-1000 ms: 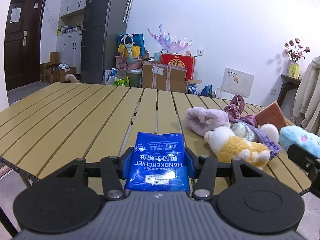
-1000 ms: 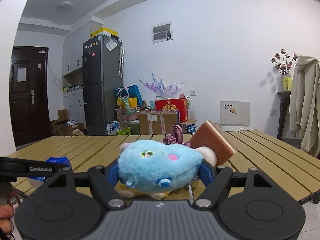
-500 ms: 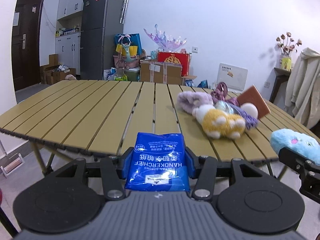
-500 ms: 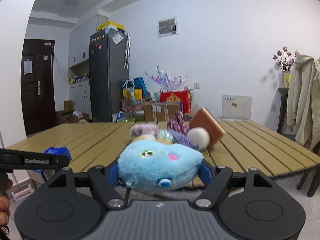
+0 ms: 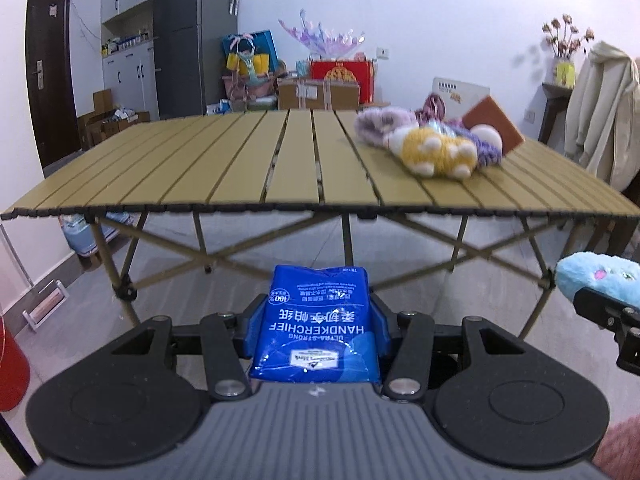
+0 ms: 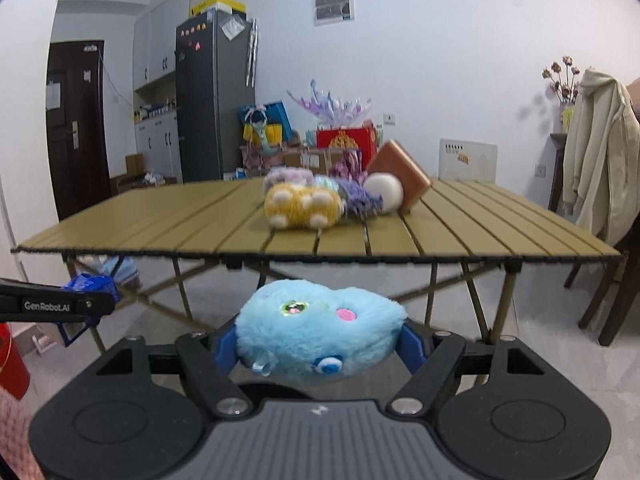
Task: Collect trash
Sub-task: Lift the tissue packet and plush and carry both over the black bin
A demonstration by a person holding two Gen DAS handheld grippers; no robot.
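My left gripper (image 5: 318,320) is shut on a blue handkerchief tissue pack (image 5: 318,328), held in the air in front of the slatted table (image 5: 240,176). My right gripper (image 6: 318,340) is shut on a fluffy light-blue plush toy (image 6: 316,336), also off the table; that toy shows at the right edge of the left wrist view as the blue plush (image 5: 596,280). In the right wrist view the left gripper (image 6: 86,304) and its blue pack (image 6: 92,283) appear at the far left. Both grippers hang below the table's near edge.
On the table lie a yellow-and-white plush (image 5: 436,152), purple fluffy items (image 5: 380,124), a white ball (image 6: 384,192) and a brown sponge block (image 6: 404,172). A red bin (image 5: 10,364) stands at the left on the floor. A chair with a beige coat (image 6: 600,156) stands at the right.
Both grippers have drawn back from over the table and sunk a little, each still holding its item. The table's near edge and legs have come into view.
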